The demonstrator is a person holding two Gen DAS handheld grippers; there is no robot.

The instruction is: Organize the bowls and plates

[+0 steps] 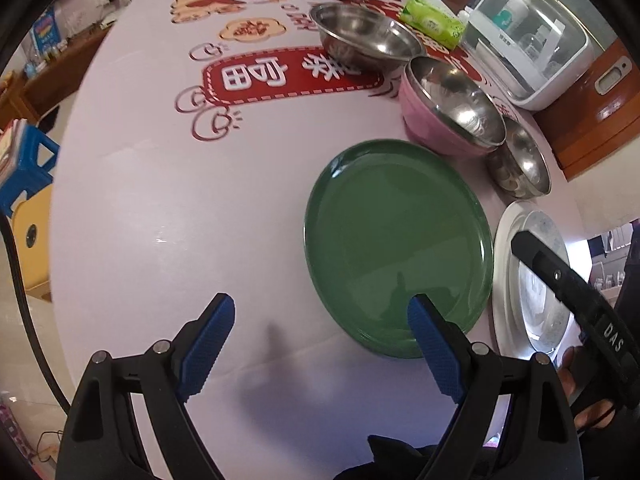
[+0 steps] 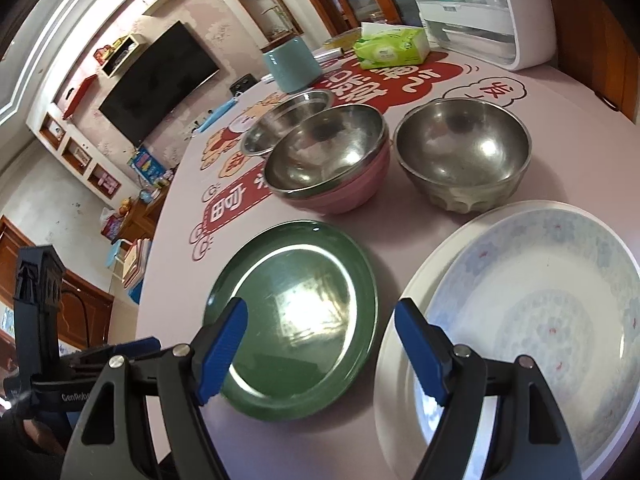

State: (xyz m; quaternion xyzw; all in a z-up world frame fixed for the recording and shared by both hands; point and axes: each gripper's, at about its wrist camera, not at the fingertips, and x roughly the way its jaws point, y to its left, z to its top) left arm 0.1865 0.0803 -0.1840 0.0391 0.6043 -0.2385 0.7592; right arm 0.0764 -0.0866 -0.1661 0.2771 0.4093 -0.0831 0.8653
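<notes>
A green plate [image 1: 396, 248] [image 2: 296, 316] lies flat on the pink table. To its right a patterned white plate [image 2: 540, 320] [image 1: 532, 280] rests in what looks like a larger plain white one. Behind them stand a pink bowl with a steel lining [image 2: 332, 168] [image 1: 452, 108], a deep steel bowl [image 2: 464, 156] [image 1: 520, 160] and a shallow steel bowl [image 2: 288, 120] [image 1: 364, 36]. My left gripper [image 1: 322, 344] hangs open over the green plate's near-left rim. My right gripper [image 2: 320, 344] is open above the green plate's near right part, one finger over the white plate's rim.
A teal cup [image 2: 292, 64], a green tissue pack [image 2: 392, 48] and a white appliance [image 2: 480, 12] crowd the far side of the table [image 1: 160, 200]. A red printed design covers its middle. The table edge curves along the left, with stools and books on the floor beyond.
</notes>
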